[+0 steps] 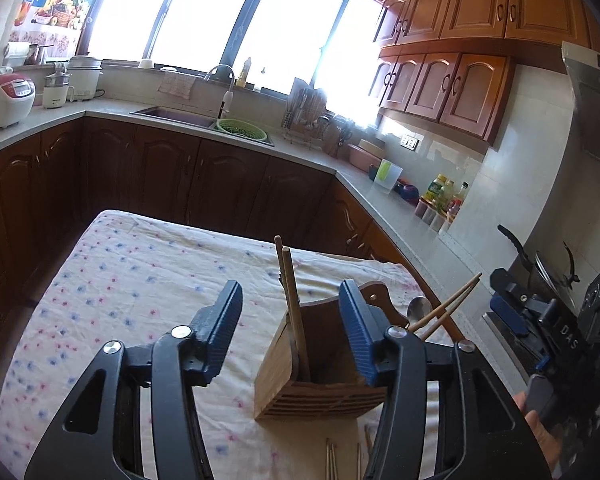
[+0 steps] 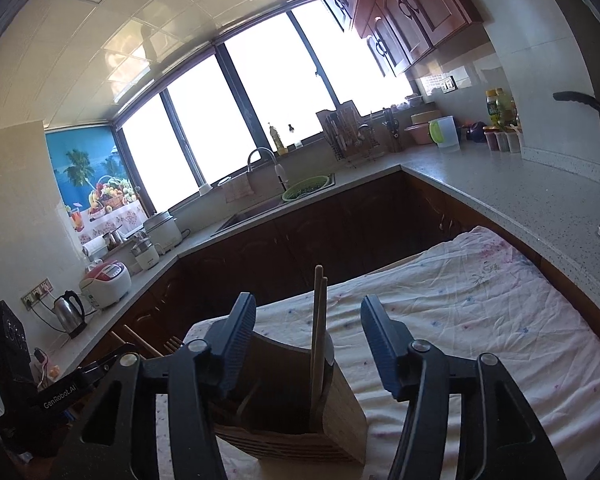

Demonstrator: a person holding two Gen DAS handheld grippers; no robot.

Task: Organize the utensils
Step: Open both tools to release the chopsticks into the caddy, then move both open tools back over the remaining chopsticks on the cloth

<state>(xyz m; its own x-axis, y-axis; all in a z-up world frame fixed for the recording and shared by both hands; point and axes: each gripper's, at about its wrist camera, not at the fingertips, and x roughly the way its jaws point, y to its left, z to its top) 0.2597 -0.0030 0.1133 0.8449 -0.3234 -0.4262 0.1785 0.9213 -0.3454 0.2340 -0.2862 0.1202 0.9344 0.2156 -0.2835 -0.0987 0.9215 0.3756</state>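
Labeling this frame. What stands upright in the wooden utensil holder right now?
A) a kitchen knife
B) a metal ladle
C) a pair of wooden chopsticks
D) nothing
C: two wooden chopsticks stand side by side in the wooden utensil holder, rising above its rim, with both open grippers hovering beside it.

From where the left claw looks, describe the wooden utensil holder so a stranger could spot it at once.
Find the table under the flower-dotted cloth in the kitchen. Near its right edge stands the wooden utensil holder, a slatted open-topped box. It alone stands upright, with two chopsticks rising from it; loose chopsticks lie flat on the cloth before it.
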